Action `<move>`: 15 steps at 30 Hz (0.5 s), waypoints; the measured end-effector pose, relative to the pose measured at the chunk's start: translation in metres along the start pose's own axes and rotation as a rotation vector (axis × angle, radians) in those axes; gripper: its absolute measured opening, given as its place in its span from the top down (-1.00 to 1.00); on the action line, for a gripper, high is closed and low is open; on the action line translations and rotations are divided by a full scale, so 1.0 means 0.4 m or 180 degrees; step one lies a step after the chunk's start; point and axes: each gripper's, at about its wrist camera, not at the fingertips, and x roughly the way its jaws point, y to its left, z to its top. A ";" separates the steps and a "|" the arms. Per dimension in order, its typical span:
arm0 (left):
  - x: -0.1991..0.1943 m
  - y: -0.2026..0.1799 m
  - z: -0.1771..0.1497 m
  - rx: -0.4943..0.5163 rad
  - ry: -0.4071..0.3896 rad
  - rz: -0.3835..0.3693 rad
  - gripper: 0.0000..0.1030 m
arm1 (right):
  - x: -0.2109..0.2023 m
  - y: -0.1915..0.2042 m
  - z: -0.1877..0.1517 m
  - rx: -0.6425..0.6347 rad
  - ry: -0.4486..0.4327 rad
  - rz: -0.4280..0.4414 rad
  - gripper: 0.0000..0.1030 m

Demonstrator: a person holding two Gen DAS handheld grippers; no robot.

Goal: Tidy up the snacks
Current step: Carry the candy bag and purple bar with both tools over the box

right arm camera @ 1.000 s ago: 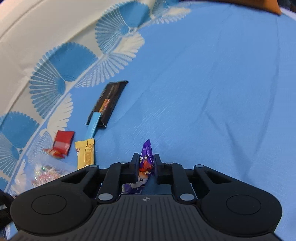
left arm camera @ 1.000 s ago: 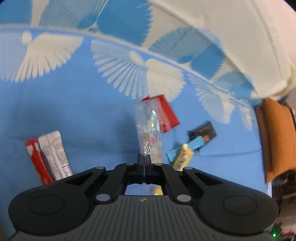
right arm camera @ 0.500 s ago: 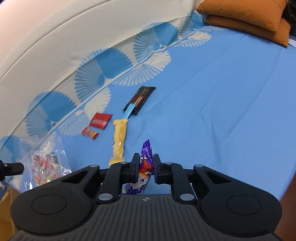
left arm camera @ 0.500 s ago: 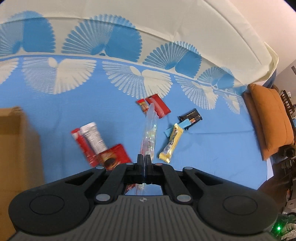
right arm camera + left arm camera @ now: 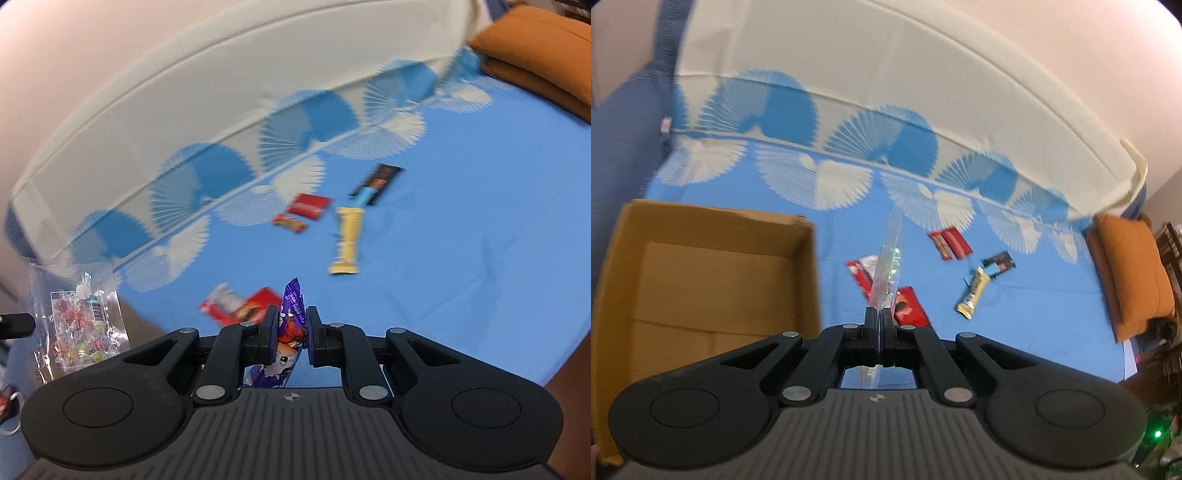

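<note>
Change since earlier: both grippers have lifted away from the blue sheet (image 5: 1027,332), so the loose snacks look smaller and farther off; a cardboard box (image 5: 713,273) has come fully into the left wrist view.
Clear candy bag (image 5: 886,273): clamped edge-on in the left gripper (image 5: 878,325), jaws pressed together on its thin plastic; it hangs in the air just right of the box.
Purple snack packet (image 5: 290,325): clamped upright between the pads of the right gripper (image 5: 290,332), above the sheet.
Loose snacks on the sheet: yellow bar (image 5: 975,293), black bar (image 5: 999,262) touching a light-blue stick (image 5: 364,194), two red packets (image 5: 951,243) side by side, a larger red packet (image 5: 908,308) near a red-and-silver one (image 5: 860,271).
Box: open-topped, inside looks bare, at the left of the sheet.
Orange cushions (image 5: 1130,277): at the far right end of the sheet.
</note>
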 end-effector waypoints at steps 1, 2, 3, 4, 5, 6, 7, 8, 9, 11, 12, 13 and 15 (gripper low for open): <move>-0.023 0.021 -0.004 -0.0024 -0.0037 0.0021 1.00 | -0.010 0.028 -0.004 -0.0037 0.0009 0.0057 0.68; -0.047 0.043 -0.008 -0.0048 -0.0073 0.0046 1.00 | -0.015 0.054 -0.004 -0.0067 0.0015 0.0109 0.68; -0.070 0.064 -0.012 -0.0074 -0.0105 0.0084 1.00 | -0.021 0.085 -0.006 -0.0111 0.0020 0.0170 0.68; -0.089 0.085 -0.015 -0.0093 -0.0128 0.0114 1.00 | -0.028 0.114 -0.009 -0.0163 0.0024 0.0229 0.68; -0.107 0.106 -0.020 -0.0117 -0.0148 0.0149 1.00 | -0.034 0.147 -0.012 -0.0224 0.0023 0.0290 0.69; -0.120 0.125 -0.023 -0.0140 -0.0166 0.0180 1.00 | -0.041 0.177 -0.016 -0.0285 0.0018 0.0348 0.68; -0.135 0.147 -0.029 -0.0160 -0.0187 0.0220 1.00 | -0.046 0.204 -0.019 -0.0339 0.0016 0.0399 0.68; -0.145 0.163 -0.033 -0.0179 -0.0197 0.0259 1.00 | -0.050 0.238 -0.025 -0.0398 0.0021 0.0454 0.68; -0.153 0.182 -0.038 -0.0204 -0.0201 0.0300 1.00 | -0.052 0.266 -0.030 -0.0449 0.0033 0.0502 0.68; -0.162 0.215 -0.048 -0.0237 -0.0201 0.0351 1.00 | -0.049 0.319 -0.041 -0.0534 0.0072 0.0585 0.68; -0.165 0.231 -0.053 -0.0248 -0.0197 0.0370 1.00 | -0.048 0.344 -0.050 -0.0572 0.0097 0.0619 0.68; -0.165 0.245 -0.056 -0.0264 -0.0191 0.0381 1.00 | -0.044 0.368 -0.057 -0.0612 0.0129 0.0651 0.68; -0.167 0.272 -0.063 -0.0296 -0.0176 0.0395 1.00 | -0.036 0.407 -0.072 -0.0680 0.0202 0.0709 0.68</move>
